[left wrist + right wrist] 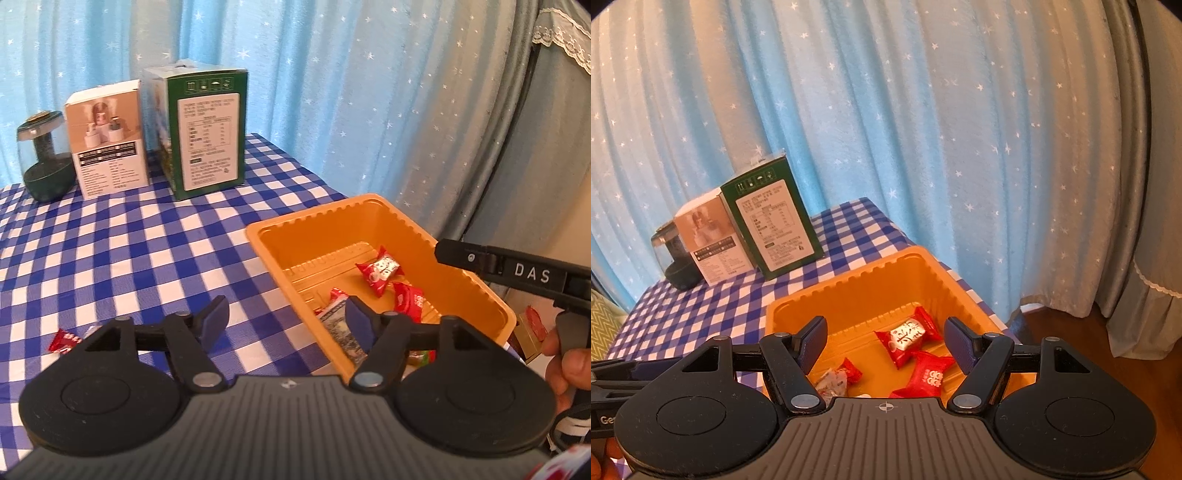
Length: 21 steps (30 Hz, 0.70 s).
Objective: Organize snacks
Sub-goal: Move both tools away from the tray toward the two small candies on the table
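An orange plastic tray (454,258) (849,295) sits on the blue checked tablecloth at the table's right edge. Several red wrapped candies lie in it, such as one with white print (380,271) (908,338), a plain red one (408,301) (931,373) and a pale wrapper (833,382). One red candy (62,341) lies loose on the cloth at the left. My left gripper (286,319) is open and empty, at the tray's near left rim. My right gripper (886,341) is open and empty above the tray; its body shows in the left wrist view (517,273).
At the back of the table stand a green carton (207,133) (772,229), a white product box (107,140) (713,240) and a dark glass jar (44,158) (674,258). A blue star-patterned curtain hangs behind. The table edge runs just right of the tray.
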{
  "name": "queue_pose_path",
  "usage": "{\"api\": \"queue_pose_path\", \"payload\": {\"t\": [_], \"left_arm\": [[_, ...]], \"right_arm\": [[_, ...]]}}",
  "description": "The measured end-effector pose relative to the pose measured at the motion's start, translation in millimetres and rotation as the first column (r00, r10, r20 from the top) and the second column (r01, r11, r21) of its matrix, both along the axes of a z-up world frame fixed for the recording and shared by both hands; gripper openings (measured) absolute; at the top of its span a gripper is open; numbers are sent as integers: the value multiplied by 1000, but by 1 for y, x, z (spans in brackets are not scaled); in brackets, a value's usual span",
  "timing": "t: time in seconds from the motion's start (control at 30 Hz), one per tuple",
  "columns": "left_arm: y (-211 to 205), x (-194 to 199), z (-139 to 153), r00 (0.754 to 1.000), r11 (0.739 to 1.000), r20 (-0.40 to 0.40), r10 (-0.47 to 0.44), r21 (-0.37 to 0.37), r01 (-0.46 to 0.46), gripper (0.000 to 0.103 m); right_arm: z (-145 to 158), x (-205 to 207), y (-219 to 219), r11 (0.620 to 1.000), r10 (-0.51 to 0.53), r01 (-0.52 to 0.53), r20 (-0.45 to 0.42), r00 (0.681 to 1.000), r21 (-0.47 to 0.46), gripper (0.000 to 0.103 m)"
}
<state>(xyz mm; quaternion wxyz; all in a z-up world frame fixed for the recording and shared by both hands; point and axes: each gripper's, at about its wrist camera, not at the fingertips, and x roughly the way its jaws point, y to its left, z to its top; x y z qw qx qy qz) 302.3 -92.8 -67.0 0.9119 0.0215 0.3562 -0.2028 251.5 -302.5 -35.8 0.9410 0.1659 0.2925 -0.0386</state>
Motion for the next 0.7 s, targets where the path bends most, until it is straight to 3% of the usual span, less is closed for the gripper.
{"api": "queue_pose_path", "payload": {"t": [0.7], "left_arm": [[97,-24,15,988,989,47,145,2,-145,78]], "right_arm": [[12,11,89,983,181,-180,29,983,-43,70]]}}
